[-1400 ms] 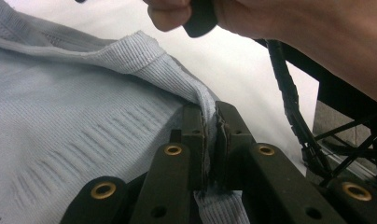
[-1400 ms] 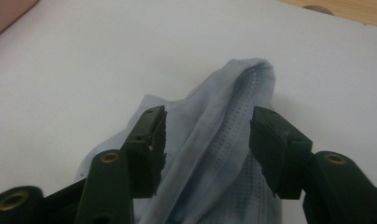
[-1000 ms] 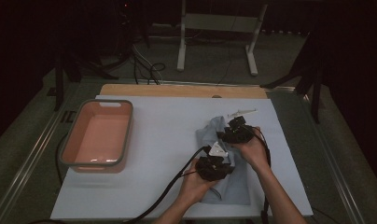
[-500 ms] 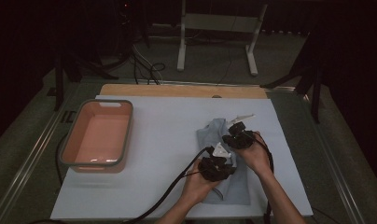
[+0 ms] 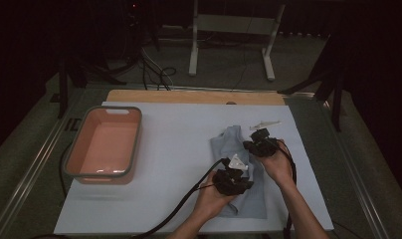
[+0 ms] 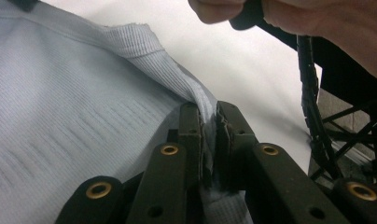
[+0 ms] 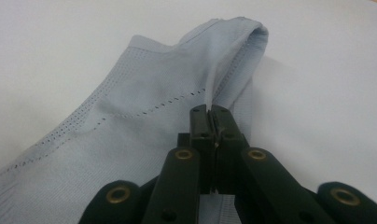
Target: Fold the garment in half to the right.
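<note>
I have a light blue-grey garment (image 5: 239, 169) lying on the white counter (image 5: 179, 149), toward its right half and close to my side, and both of my grippers are on it. My left gripper (image 5: 232, 180) sits over the near part of the cloth; in the left gripper view its jaws stand almost together with a ribbed hem of the garment (image 6: 177, 79) pinched between them, the fabric running out to the left in a flat, faintly striped sheet. My right gripper (image 5: 260, 144) is farther up the garment, near its right edge; its jaws have just been closing, and in the right gripper view they are pressed tight on a raised fold of the cloth (image 7: 210, 100), with a line of small perforations crossing the fabric just beyond the tips. The top of the garment stands up in a soft loop behind that fold. Well apart to the left, a salmon-pink tub with a grey rim (image 5: 69, 162) rests on the counter.
</note>
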`<state>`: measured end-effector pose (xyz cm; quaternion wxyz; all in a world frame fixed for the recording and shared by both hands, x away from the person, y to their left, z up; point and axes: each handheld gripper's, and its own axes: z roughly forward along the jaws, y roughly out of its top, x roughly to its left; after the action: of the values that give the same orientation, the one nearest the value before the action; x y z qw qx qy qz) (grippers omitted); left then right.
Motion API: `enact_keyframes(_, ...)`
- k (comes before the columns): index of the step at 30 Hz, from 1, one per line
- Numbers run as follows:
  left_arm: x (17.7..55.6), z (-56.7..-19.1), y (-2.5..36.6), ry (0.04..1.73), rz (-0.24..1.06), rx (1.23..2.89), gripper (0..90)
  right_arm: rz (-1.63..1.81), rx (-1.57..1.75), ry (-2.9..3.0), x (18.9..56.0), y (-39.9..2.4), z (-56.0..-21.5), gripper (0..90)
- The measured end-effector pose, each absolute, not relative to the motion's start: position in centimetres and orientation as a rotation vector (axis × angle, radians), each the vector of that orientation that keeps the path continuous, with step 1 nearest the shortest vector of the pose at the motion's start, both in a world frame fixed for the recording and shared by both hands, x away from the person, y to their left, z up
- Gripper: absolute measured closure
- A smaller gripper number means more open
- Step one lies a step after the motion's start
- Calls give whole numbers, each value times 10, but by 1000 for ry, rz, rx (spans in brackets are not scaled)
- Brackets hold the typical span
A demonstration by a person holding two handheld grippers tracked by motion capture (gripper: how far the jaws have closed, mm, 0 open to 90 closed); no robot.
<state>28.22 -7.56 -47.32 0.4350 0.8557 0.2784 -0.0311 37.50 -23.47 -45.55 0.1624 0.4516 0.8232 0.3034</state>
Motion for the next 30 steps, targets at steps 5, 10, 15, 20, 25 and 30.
enact_keyframes(5,279,-474,-74,679,-91,2140,788,868,1295,2346,375,-236,-456,889)
enact_keyframes(10,281,-476,-74,691,-86,2144,835,873,1293,2352,372,-235,-457,875)
enact_keyframes(15,283,-479,-76,700,-81,2146,844,912,1287,2330,363,-236,-452,746)
enact_keyframes(20,285,-479,-80,716,-85,2135,845,942,1285,2319,351,-241,-449,609)
enact_keyframes(25,287,-479,-82,715,-84,2141,845,956,1288,2323,339,-245,-449,581)
enact_keyframes(30,289,-480,-86,723,-80,2143,844,965,1274,2326,324,-249,-445,583)
